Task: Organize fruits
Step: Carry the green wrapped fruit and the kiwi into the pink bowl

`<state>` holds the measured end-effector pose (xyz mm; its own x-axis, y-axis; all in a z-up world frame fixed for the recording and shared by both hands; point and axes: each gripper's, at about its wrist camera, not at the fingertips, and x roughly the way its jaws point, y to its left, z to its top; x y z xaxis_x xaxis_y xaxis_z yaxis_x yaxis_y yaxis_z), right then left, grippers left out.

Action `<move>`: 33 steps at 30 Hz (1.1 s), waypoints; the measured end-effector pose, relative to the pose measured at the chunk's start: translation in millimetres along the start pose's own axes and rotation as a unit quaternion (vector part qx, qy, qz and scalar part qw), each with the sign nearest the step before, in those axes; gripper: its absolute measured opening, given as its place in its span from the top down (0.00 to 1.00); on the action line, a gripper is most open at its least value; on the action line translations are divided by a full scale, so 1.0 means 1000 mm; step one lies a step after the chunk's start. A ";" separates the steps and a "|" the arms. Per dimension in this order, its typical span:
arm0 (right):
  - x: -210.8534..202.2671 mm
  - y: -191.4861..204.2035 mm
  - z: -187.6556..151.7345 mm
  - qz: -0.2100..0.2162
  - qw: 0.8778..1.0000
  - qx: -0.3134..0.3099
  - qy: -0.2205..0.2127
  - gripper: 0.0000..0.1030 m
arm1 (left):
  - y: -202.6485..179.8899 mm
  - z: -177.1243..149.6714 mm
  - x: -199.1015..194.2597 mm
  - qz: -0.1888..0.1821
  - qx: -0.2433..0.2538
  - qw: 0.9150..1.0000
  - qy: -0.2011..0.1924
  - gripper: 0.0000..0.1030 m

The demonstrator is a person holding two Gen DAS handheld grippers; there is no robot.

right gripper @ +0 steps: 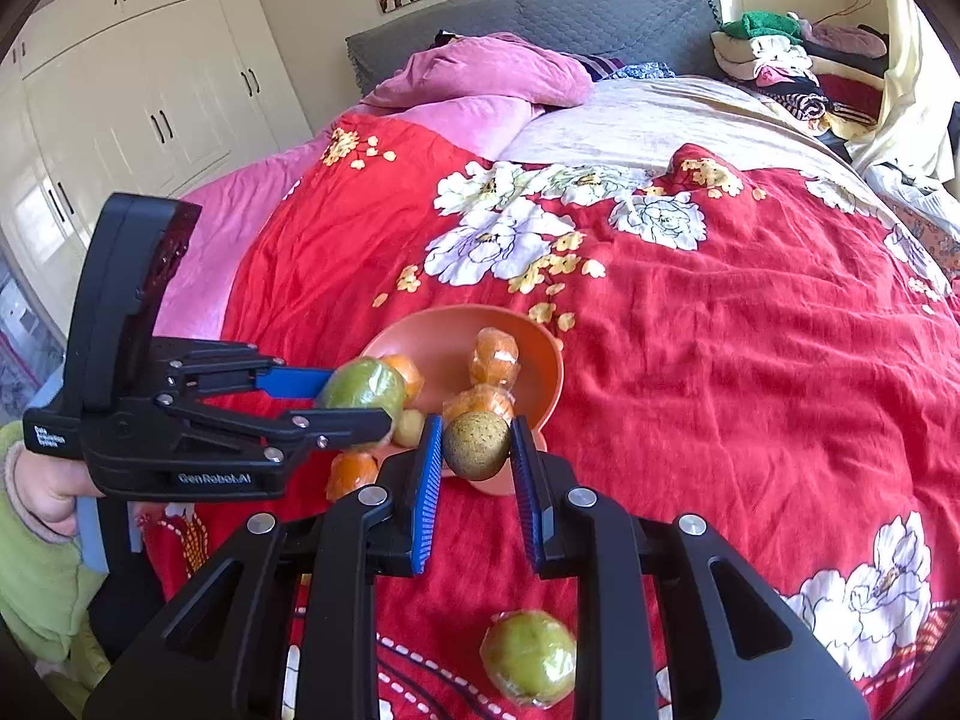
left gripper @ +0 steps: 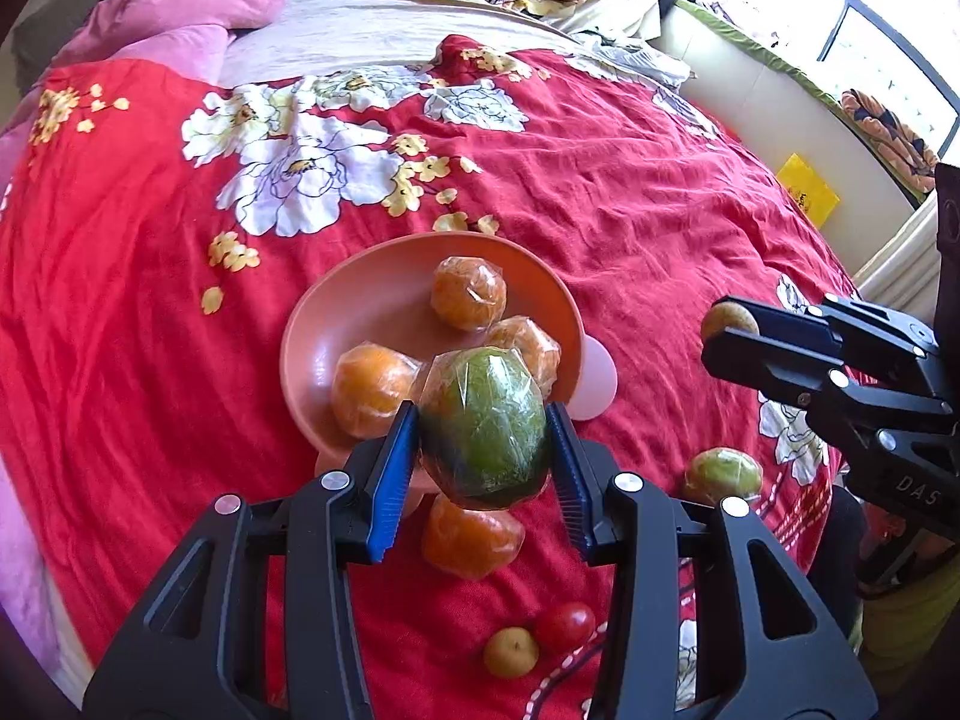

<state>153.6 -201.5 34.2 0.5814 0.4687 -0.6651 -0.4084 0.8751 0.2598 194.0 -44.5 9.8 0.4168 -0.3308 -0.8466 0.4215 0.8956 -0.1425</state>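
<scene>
My left gripper (left gripper: 485,429) is shut on a wrapped green fruit (left gripper: 485,426) and holds it above the near rim of the pink bowl (left gripper: 360,306). Three wrapped oranges (left gripper: 469,294) lie in the bowl. My right gripper (right gripper: 477,441) is shut on a small brown-green fruit (right gripper: 476,444), held just in front of the bowl (right gripper: 444,330). On the bed lie a wrapped orange (left gripper: 471,534), a wrapped green fruit (left gripper: 723,474), a red tomato (left gripper: 565,625) and a small yellow fruit (left gripper: 511,651). The left gripper also shows in the right wrist view (right gripper: 360,393).
The bowl sits on a red floral bedspread (left gripper: 600,192). A pink pillow (right gripper: 480,78) and a grey headboard (right gripper: 600,12) are at the far end. Piled clothes (right gripper: 780,60) lie at the far right. White wardrobes (right gripper: 138,90) stand left.
</scene>
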 end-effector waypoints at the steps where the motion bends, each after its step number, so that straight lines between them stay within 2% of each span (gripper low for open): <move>1: 0.001 -0.001 0.001 0.001 1.000 0.000 0.000 0.79 | 0.000 0.001 0.002 0.000 -0.001 1.000 0.001 0.66; 33: 0.057 -0.026 0.028 0.007 0.999 0.020 0.034 0.79 | 0.016 0.029 0.038 0.020 0.010 1.000 0.019 0.66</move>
<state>217.0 -193.7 9.5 0.5261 0.4724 -0.7072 -0.3868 0.8735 0.2957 240.0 -51.7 -9.4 0.4028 -0.2828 -0.8705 0.4215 0.9015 -0.0979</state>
